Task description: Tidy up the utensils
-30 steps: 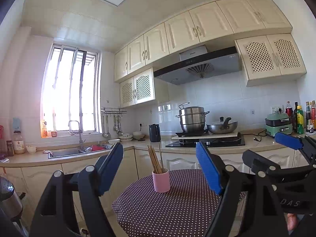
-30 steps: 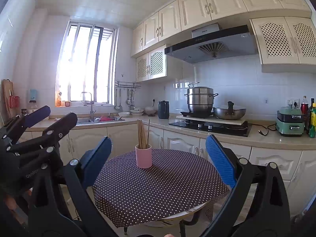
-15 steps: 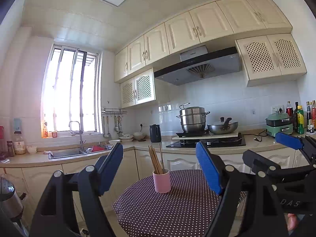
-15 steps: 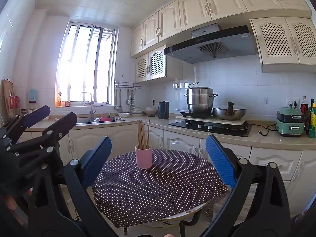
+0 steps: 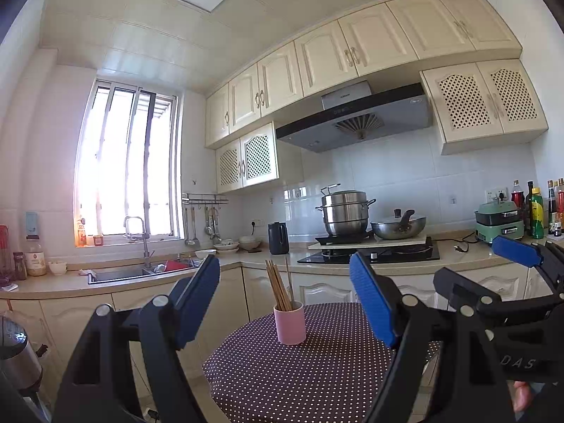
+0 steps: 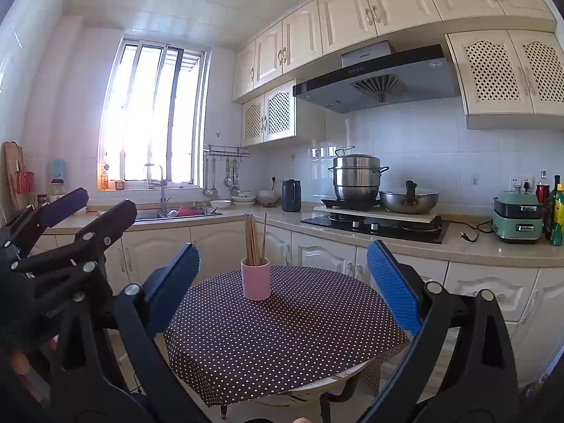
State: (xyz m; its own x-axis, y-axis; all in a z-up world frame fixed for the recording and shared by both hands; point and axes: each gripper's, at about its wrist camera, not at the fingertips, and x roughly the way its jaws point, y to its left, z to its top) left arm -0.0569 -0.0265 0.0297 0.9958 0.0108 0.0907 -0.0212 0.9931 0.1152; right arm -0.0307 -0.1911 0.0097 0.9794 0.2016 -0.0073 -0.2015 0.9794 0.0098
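A pink cup [image 5: 290, 322] holding several wooden chopsticks [image 5: 277, 285] stands upright on a round table with a dark polka-dot cloth [image 5: 299, 373]. It also shows in the right wrist view [image 6: 256, 278], with the chopsticks [image 6: 253, 239] and the cloth [image 6: 282, 335]. My left gripper [image 5: 285, 303] is open and empty, held back from the table, with the cup seen between its blue pads. My right gripper [image 6: 282, 282] is open and empty, also short of the table. Each gripper shows at the edge of the other's view.
A kitchen counter [image 6: 458, 243] runs behind the table with a sink [image 5: 120, 275], black kettle [image 6: 291, 195], stove with steel pots [image 6: 356, 179], green appliance [image 6: 516, 218] and bottles. Ladles hang on a wall rail [image 6: 225, 176]. A steel kettle [image 5: 17, 356] sits at lower left.
The left wrist view has drifted very slightly; the cup sits a touch further right in it. Both grippers stay open and nothing has been touched.
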